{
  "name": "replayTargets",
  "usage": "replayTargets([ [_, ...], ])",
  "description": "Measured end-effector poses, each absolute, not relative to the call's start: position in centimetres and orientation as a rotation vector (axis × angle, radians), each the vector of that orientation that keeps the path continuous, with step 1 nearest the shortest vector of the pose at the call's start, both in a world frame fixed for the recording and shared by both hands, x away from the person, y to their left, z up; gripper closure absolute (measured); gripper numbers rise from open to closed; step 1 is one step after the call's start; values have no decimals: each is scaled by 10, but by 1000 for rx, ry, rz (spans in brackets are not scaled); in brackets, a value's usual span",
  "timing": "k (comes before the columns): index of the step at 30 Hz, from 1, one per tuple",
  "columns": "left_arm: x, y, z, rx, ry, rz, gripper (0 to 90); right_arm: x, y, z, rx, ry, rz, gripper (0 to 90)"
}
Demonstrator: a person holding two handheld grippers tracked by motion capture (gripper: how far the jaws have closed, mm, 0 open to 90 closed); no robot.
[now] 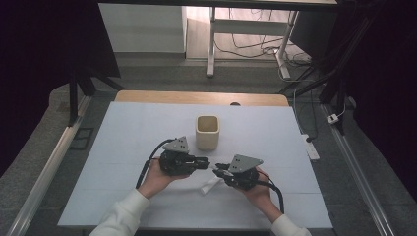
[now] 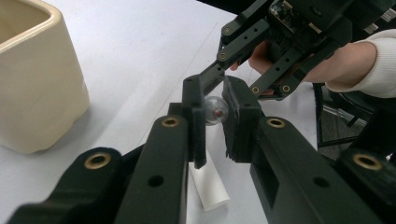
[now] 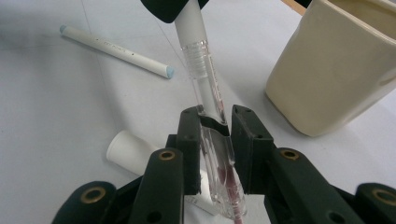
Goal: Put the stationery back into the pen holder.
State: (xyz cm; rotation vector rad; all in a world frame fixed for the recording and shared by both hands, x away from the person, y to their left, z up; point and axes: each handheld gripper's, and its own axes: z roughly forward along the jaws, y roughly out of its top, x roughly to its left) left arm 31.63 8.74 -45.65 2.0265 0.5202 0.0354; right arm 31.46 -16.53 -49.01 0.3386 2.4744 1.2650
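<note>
From the high view I've got both hands low at the table's near-centre. L gripper (image 1: 205, 162) sits left, its jaws clenched on the white end of the pen (image 3: 201, 65); its own view gives just a rounded clear tip between the pads, rest hidden. R gripper (image 1: 219, 169) faces it, clamped on the clear cap (image 3: 219, 154) (reddish inside, lower end cut off by frame edge). A 2nd pen (image 3: 116, 44) lies on the table w/ blue ends; a white tube (image 3: 127, 151) sits under the jaws, mostly hidden. Cream cup (image 1: 207, 132) stands just behind the grippers.
</note>
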Motion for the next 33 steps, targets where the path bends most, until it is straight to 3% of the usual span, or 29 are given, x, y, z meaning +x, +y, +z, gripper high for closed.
replayTargets([
  [5,315,87,-455,2027,518,48,793,315,-166,-490,346,2472,1272,711],
  [16,317,100,-449,1987,565,91,793,320,-175,-487,466,2436,1325,521],
  [33,318,115,-444,1947,603,120,793,318,-221,-492,626,2381,1340,445],
])
